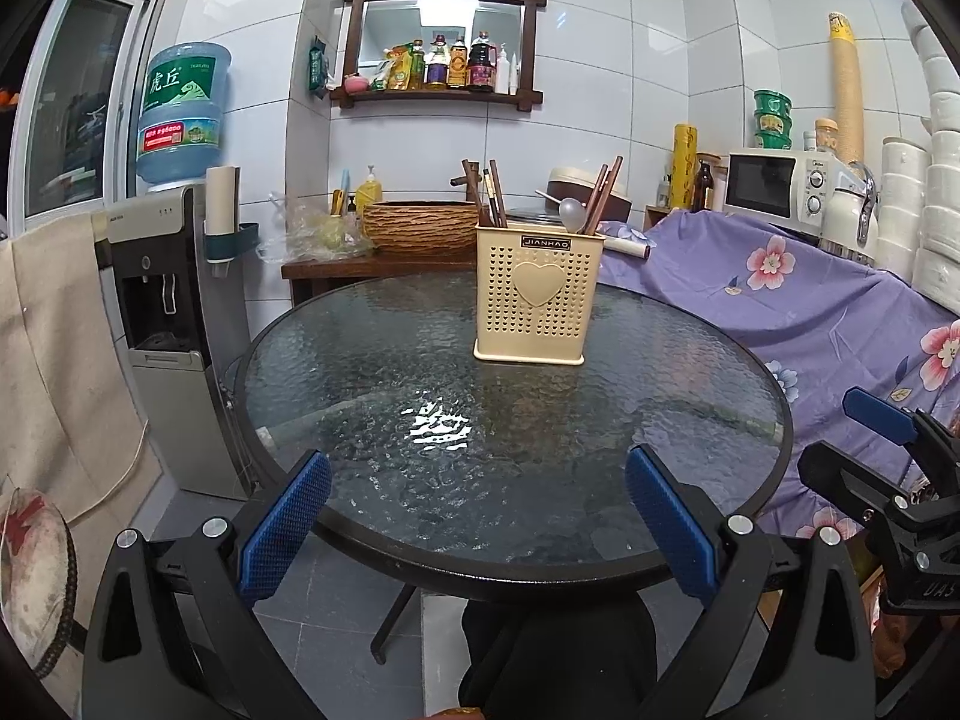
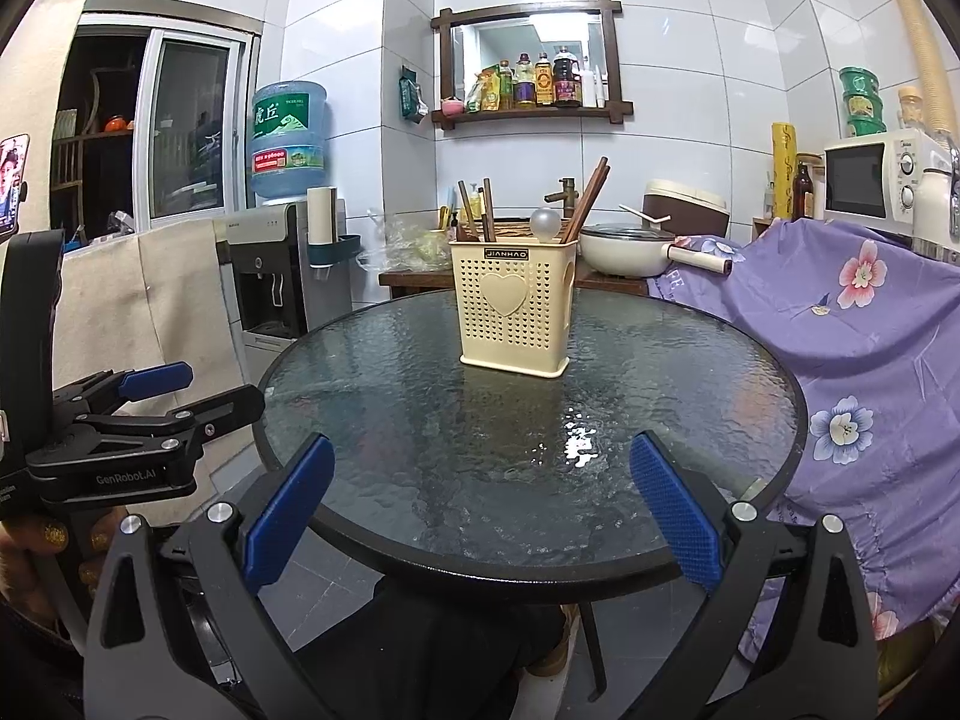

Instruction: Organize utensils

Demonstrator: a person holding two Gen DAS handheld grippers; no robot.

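Note:
A cream perforated utensil holder [image 1: 534, 294] with a heart on its front stands upright near the far side of the round glass table [image 1: 360, 360]; it also shows in the right wrist view [image 2: 513, 312]. Brown chopsticks [image 1: 603, 195] and a pale spoon [image 1: 570, 213] stick out of it, as in the right wrist view [image 2: 585, 198] [image 2: 545, 222]. My left gripper [image 1: 477, 516] is open and empty above the near table edge. My right gripper [image 2: 480, 510] is open and empty beside it. Each gripper shows at the side of the other's view.
A water dispenser [image 1: 174, 324] stands left of the table. Purple floral cloth [image 1: 810, 312] covers furniture on the right, with a microwave [image 1: 774, 186] behind. A wooden counter with a woven basin [image 1: 420, 228] and a white pot [image 2: 624, 249] lies beyond the table.

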